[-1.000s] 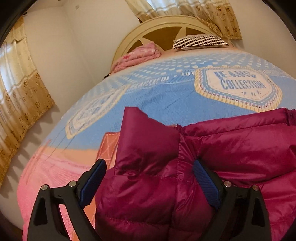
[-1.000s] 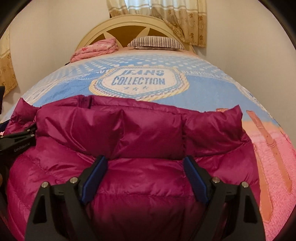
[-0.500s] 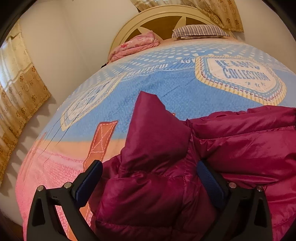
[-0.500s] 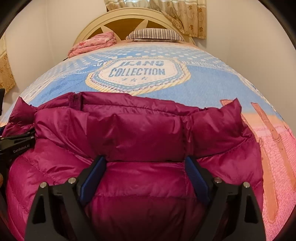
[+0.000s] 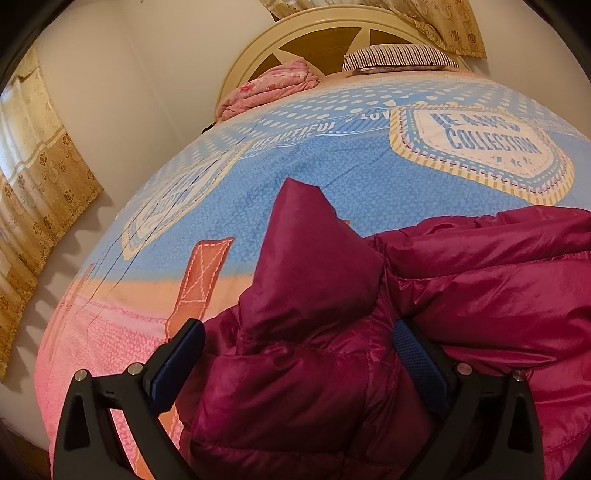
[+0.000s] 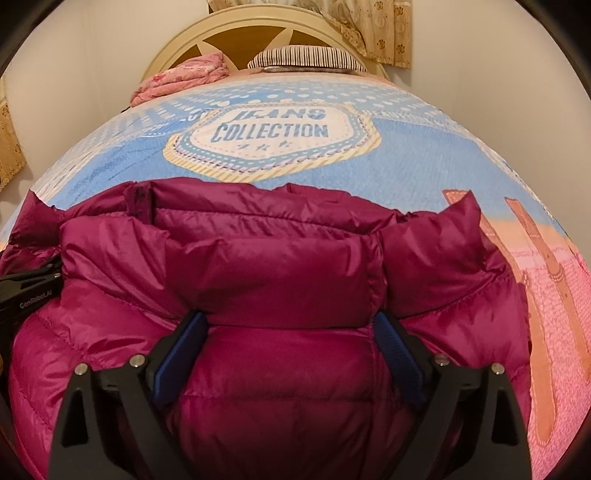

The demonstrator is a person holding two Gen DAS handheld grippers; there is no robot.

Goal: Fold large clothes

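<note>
Both claws have spread wider over the jacket (image 6: 280, 266), the right claw (image 6: 288, 354) opening.

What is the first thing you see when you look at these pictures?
A big puffy dark-pink jacket lies on the near end of the bed, filling the lower part of both views. Behind it, the blue bedspread shows a big badge that says JEANS COLLECTION. At the far end, by the headboard, sit a striped pillow and a bundled pink blanket.

Blue-and-pink bedspread (image 6: 424, 162) covers the bed, its "JEANS COLLECTION" badge (image 6: 271, 142) at twelve o'clock. Beyond it, striped pillow (image 6: 304, 59), pink folded blanket (image 6: 181, 79), cream headboard (image 6: 236, 33), gold curtains (image 5: 40, 184).
</note>
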